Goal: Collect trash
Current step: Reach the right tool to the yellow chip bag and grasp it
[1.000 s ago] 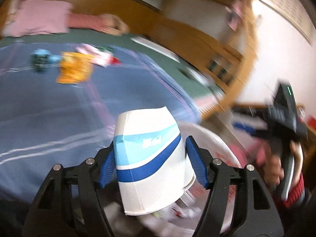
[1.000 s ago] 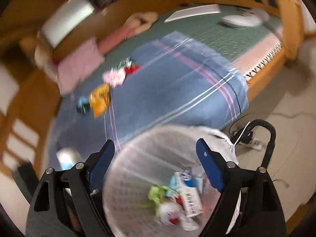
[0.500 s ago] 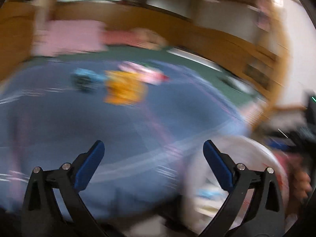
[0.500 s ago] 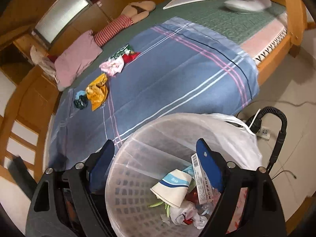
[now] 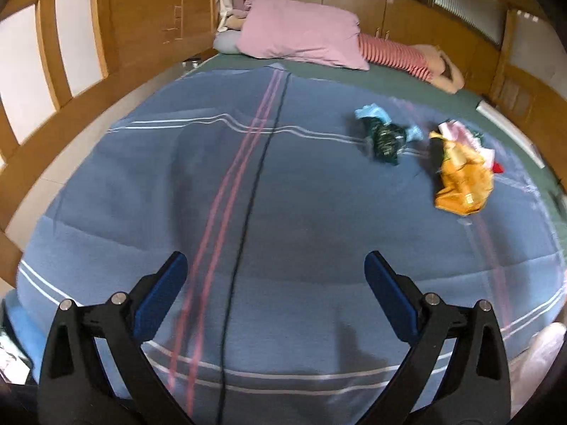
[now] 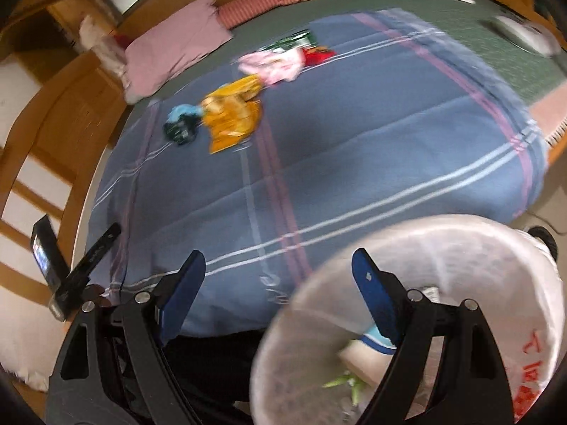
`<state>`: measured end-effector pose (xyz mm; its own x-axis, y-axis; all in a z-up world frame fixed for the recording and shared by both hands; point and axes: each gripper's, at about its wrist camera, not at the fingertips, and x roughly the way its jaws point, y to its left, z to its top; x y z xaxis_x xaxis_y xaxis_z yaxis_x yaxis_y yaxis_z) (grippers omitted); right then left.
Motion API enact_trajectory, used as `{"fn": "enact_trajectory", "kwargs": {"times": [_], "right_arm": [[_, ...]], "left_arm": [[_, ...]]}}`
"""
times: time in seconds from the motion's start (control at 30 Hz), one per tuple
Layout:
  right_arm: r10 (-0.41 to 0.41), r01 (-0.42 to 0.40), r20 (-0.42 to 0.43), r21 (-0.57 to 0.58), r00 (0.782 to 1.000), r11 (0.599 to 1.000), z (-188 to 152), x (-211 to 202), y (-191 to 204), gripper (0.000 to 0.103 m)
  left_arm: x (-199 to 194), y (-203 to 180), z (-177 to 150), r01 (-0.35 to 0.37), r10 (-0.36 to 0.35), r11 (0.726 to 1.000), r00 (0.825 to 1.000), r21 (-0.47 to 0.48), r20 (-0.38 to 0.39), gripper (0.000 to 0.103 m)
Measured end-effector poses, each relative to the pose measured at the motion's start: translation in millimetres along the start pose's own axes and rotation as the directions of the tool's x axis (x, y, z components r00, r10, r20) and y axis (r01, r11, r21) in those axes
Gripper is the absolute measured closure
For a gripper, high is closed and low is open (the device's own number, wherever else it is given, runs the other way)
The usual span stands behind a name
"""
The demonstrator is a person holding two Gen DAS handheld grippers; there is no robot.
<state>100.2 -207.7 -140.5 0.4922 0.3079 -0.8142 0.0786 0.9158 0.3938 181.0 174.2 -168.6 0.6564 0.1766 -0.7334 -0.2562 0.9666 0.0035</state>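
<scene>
The left tool (image 5: 274, 279) stands wide with nothing between its blue pads, above the blue blanket (image 5: 177, 194) on the bed. Its jaws have just been opening. The right tool (image 6: 278, 271) is also wide and empty, near the white trash basket (image 6: 460, 248). The orange wrapper (image 5: 462, 184) and the dark green wrapper (image 5: 386, 140) lie far right on the blanket.

Matt cloth blanket (image 5: 283, 194), glossy orange wrapper (image 5: 462, 184)

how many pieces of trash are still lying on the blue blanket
4, clustered toward the pillow end: a dark green and blue wrapper, an orange bag beside it, a pink wrapper beyond, and a green-red packet partly hidden behind that.
</scene>
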Motion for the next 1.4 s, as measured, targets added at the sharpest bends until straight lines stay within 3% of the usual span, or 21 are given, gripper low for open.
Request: {"fn": "enact_trajectory", "kwargs": {"times": [0.1,0.2,0.37,0.77,1.0,1.27,1.4], "right_arm": [[0.004,-0.005,-0.02,-0.032,1.0,0.999,-4,9,18,0.02],[0.018,-0.019,-0.05,-0.032,0.999,0.999,-10,15,26,0.02],[0.013,-0.014,-0.065,-0.018,0.998,1.0,-16,17,28,0.02],[-0.007,0.005,-0.057,-0.023,0.998,1.0,-14,19,30,0.02],[-0.1,0.1,0.007,-0.058,0.995,0.993,41,54,44,0.02],[-0.156,0.16,0.06,-0.08,0.986,0.984,131,136,80,0.02],[-0.22,0.231,0.107,-0.097,0.97,0.968,167,175,93,0.016]], "left_arm": [[5,3,-4,-0.019,0.018,0.999,0.999,-0.027,-0.034,0.004],[13,9,-8,0.009,-0.018,0.996,0.994,-0.086,-0.104,0.004],[13,17,-11,0.01,-0.023,0.991,0.995,-0.133,-0.102,0.004],[12,18,-12,0.025,-0.042,0.989,0.993,-0.147,-0.109,0.004],[10,14,-13,0.03,-0.045,0.99,0.993,-0.134,-0.106,0.004],[13,12,-13,0.015,-0.027,0.994,0.994,-0.11,-0.102,0.004],[17,12,-12,0.013,-0.024,0.994,0.994,-0.107,-0.105,0.004]]}}
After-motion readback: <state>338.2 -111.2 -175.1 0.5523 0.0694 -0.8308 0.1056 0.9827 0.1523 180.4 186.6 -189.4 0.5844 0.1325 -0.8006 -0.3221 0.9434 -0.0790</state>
